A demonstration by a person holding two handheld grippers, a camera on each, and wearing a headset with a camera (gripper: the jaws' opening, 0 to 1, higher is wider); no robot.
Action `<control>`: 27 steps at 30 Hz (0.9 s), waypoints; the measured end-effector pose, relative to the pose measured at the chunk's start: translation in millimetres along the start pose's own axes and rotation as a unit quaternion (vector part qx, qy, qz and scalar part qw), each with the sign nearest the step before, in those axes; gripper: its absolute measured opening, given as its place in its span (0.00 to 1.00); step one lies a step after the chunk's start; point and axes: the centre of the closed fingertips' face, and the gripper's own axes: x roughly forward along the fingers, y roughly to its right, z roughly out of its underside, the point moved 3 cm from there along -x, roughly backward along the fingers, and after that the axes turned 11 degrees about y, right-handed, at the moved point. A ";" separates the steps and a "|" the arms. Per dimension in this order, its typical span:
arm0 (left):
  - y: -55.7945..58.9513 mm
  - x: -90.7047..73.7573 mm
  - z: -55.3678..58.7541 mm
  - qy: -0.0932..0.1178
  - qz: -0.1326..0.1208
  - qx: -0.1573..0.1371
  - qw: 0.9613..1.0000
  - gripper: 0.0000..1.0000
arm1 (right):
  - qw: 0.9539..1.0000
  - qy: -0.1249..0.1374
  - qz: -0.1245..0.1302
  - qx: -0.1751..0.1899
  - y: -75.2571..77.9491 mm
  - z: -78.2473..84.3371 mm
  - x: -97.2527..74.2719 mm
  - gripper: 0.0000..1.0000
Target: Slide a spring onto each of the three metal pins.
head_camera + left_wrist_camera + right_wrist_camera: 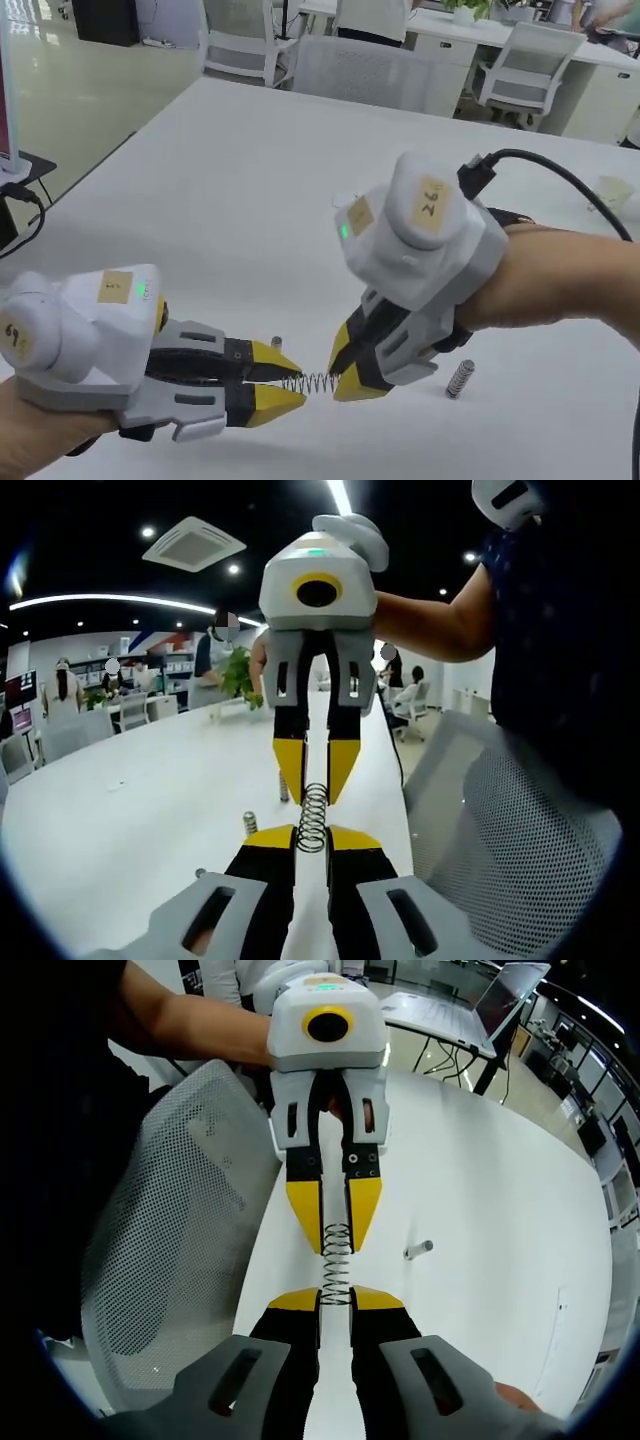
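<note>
Gripping one spring (315,381) by its ends above the table (250,200), left gripper (288,386) and right gripper (345,376) are clamped narrow; next, probably, one lets go and the other threads it onto the nearby pin (277,343)

Head view: from above, facing forward and down onto the white table (250,180), close in. Left gripper view and right gripper view: low over the tabletop, aimed head-on at each other, very close. All three share the spring (312,381).
</note>
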 end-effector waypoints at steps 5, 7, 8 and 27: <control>0.7 -0.4 -0.9 0.002 0.001 0.003 1.000 0.03 | 1.000 0.001 0.002 0.000 0.7 -0.8 -0.9 0.08; 0.6 -0.3 -0.8 0.001 0.001 0.003 1.000 0.02 | 1.000 0.002 0.003 0.002 1.3 -0.5 -1.2 0.08; 0.5 -0.1 -1.0 0.002 0.001 0.003 1.000 0.02 | 1.000 0.002 0.003 0.003 1.4 -0.4 -1.3 0.08; 0.0 1.7 -4.4 0.004 0.006 0.006 1.000 0.02 | 1.000 -0.006 -0.001 0.020 1.3 5.1 2.8 0.10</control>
